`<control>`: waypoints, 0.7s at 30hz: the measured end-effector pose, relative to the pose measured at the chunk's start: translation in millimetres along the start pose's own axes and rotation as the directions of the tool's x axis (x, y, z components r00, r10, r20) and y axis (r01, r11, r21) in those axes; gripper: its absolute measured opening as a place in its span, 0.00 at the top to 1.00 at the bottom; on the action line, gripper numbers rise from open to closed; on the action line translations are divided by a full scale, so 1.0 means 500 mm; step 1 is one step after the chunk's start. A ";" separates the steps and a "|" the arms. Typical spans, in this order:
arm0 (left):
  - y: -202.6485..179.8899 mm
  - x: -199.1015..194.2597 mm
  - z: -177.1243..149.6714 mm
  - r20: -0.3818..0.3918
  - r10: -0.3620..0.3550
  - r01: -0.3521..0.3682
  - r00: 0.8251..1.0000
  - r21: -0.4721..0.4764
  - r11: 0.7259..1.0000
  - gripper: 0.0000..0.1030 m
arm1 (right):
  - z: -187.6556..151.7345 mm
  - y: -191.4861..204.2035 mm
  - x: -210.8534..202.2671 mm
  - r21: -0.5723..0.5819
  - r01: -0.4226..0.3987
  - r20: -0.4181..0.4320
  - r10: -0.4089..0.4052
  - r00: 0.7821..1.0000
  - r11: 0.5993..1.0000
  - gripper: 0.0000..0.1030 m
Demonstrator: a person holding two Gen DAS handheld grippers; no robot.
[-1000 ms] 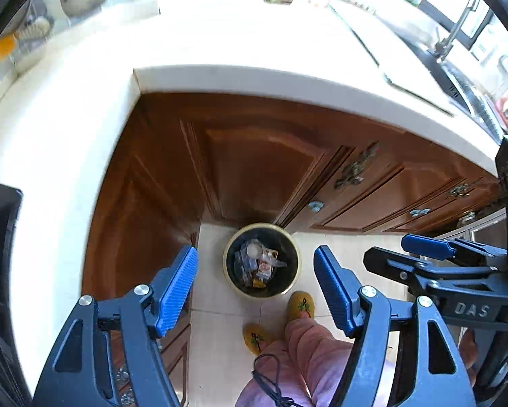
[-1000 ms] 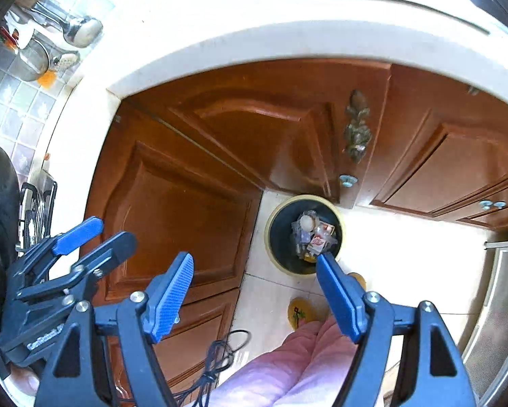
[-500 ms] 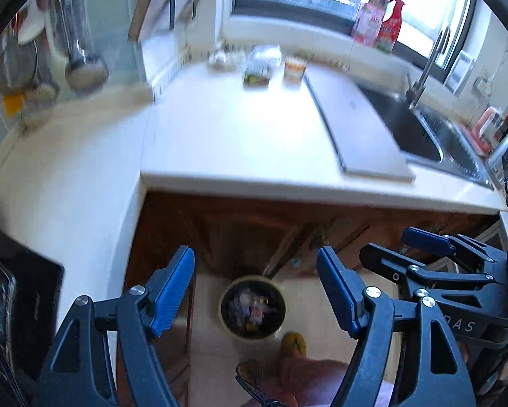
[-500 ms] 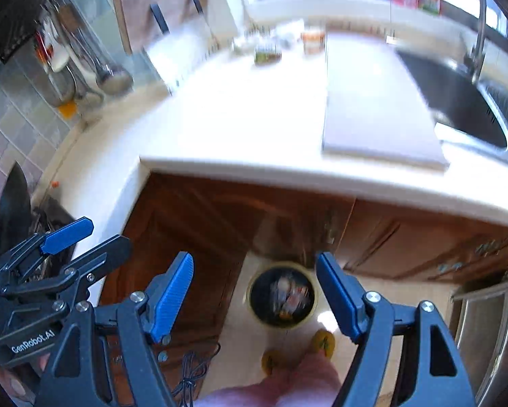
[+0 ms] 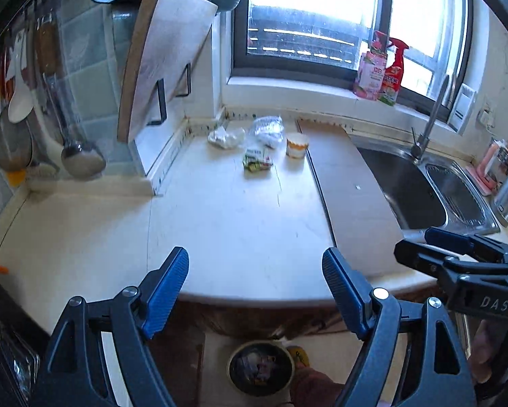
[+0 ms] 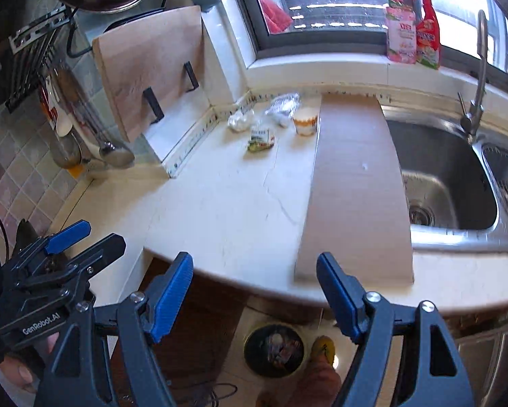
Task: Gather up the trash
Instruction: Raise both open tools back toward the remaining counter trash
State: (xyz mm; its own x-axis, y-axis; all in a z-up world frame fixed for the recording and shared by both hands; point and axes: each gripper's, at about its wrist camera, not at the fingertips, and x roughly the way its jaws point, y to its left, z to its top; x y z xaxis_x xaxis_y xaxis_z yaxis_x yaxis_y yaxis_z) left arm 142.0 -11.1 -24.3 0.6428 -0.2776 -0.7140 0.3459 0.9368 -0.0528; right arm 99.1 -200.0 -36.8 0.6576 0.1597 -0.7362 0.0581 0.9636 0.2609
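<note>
Kitchen corner: pale stone countertop [image 5: 240, 224], brown wood cabinets [image 6: 199, 325] beneath, cream tiled floor [image 6: 396, 359]. Far wall: dark-framed window [image 5: 321, 34], bright daylight. Right: steel double sink [image 6: 450, 183] with tall faucet [image 6: 474, 101]. Left: grey-tiled wall [image 6: 19, 169], hanging utensils [image 5: 77, 149], leaning wooden board [image 6: 148, 68].

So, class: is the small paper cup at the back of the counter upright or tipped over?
Upright. The paper cup stands on its base on the counter, its open rim facing up, beside the crumpled wrappers.
</note>
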 end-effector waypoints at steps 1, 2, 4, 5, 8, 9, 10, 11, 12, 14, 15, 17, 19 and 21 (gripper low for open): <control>0.000 0.016 0.023 0.001 -0.002 0.002 1.000 -0.006 1.000 0.23 | 0.021 -0.006 0.008 -0.004 -0.004 0.009 0.004 1.000 1.000 0.26; -0.002 0.033 0.040 -0.002 -0.001 0.001 1.000 -0.012 1.000 0.23 | 0.046 -0.015 0.019 -0.005 -0.009 0.018 0.009 1.000 1.000 0.26; -0.006 0.079 0.087 -0.012 0.006 -0.006 1.000 -0.019 1.000 0.23 | 0.105 -0.040 0.046 0.009 -0.023 0.026 0.023 0.999 1.000 0.26; -0.010 0.103 0.112 -0.018 0.006 -0.006 1.000 -0.016 1.000 0.23 | 0.139 -0.056 0.064 0.021 -0.038 0.026 0.037 0.999 0.999 0.26; -0.028 0.197 0.186 -0.057 0.036 -0.034 0.998 0.031 0.999 0.23 | 0.229 -0.103 0.118 0.057 -0.062 0.018 0.061 0.998 0.996 0.26; -0.033 0.222 0.203 -0.066 0.052 -0.050 0.996 0.044 0.998 0.23 | 0.260 -0.120 0.142 0.071 -0.070 0.016 0.069 0.998 0.995 0.26; -0.036 0.257 0.225 -0.081 0.070 -0.065 0.994 0.060 0.996 0.23 | 0.282 -0.134 0.160 0.082 -0.077 0.012 0.076 0.997 0.994 0.26; -0.037 0.294 0.248 -0.096 0.079 -0.072 0.992 0.071 0.995 0.23 | 0.309 -0.153 0.189 0.097 -0.080 0.004 0.080 0.997 0.992 0.26; -0.036 0.329 0.267 -0.111 0.083 -0.074 0.990 0.076 0.994 0.23 | 0.334 -0.173 0.221 0.114 -0.077 -0.008 0.079 0.997 0.990 0.26; -0.028 0.400 0.301 -0.150 0.084 -0.072 0.985 0.082 0.994 0.23 | 0.363 -0.209 0.281 0.156 -0.077 -0.039 0.084 0.996 0.985 0.26; -0.022 0.439 0.315 -0.171 0.080 -0.066 0.982 0.085 0.994 0.23 | 0.378 -0.232 0.320 0.186 -0.082 -0.057 0.094 0.994 0.979 0.26; -0.010 0.505 0.334 -0.211 0.079 -0.061 0.974 0.090 0.994 0.23 | 0.392 -0.265 0.383 0.238 -0.074 -0.092 0.098 0.991 0.968 0.27; 0.004 0.567 0.346 -0.254 0.078 -0.058 0.964 0.088 0.994 0.23 | 0.399 -0.293 0.442 0.286 -0.071 -0.122 0.110 0.986 0.955 0.32; 0.016 0.624 0.353 -0.285 0.063 -0.041 0.956 0.082 0.996 0.23 | 0.402 -0.310 0.493 0.310 -0.077 -0.150 0.129 0.980 0.948 0.43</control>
State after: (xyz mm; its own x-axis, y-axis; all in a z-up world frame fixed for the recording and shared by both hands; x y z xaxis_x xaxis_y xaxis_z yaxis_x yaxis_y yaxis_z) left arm 466.0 -127.8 -124.4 0.4415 -0.1457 -0.8854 0.3740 0.9268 0.0340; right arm 403.0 -353.2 -133.1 0.5396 0.3127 -0.7817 0.2372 0.8344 0.4975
